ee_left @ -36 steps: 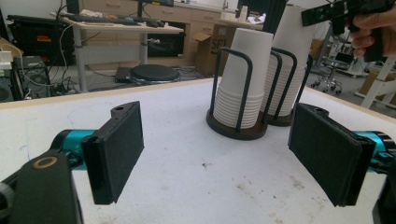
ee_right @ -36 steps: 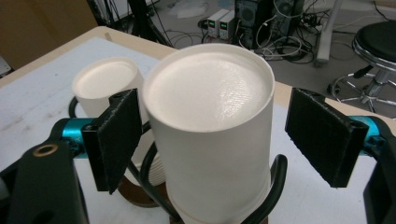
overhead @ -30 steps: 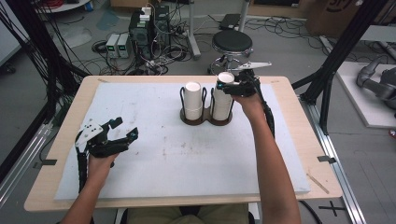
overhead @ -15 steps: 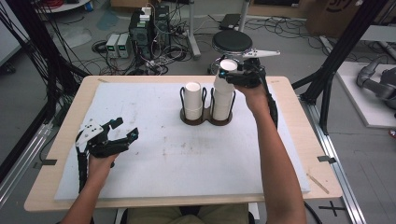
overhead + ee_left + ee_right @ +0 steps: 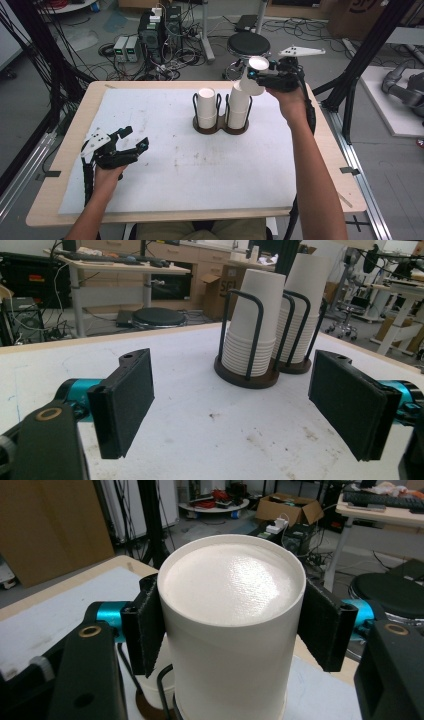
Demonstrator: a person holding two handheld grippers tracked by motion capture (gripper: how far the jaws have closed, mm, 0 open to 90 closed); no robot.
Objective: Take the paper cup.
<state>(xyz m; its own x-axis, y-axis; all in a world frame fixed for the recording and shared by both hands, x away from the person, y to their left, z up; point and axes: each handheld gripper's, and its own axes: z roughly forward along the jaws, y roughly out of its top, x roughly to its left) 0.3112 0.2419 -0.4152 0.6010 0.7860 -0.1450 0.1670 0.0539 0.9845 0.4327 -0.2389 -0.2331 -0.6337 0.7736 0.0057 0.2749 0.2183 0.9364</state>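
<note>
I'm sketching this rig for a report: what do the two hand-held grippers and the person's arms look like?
Both the left hand-held gripper and the right hand-held gripper are black, with flat rectangular padded jaws, teal fittings and a pale three-cornered plate on top. A black cable trails along each forearm. The arms are sleeveless.

A white cup (image 5: 254, 80) hangs upturned, tilted, over the right stack (image 5: 239, 106) in the holder (image 5: 220, 128).

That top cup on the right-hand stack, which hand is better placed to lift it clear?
The right. Its gripper is already shut on the cup, tilted above the stack. The left gripper sits open near the table's left edge.
</note>
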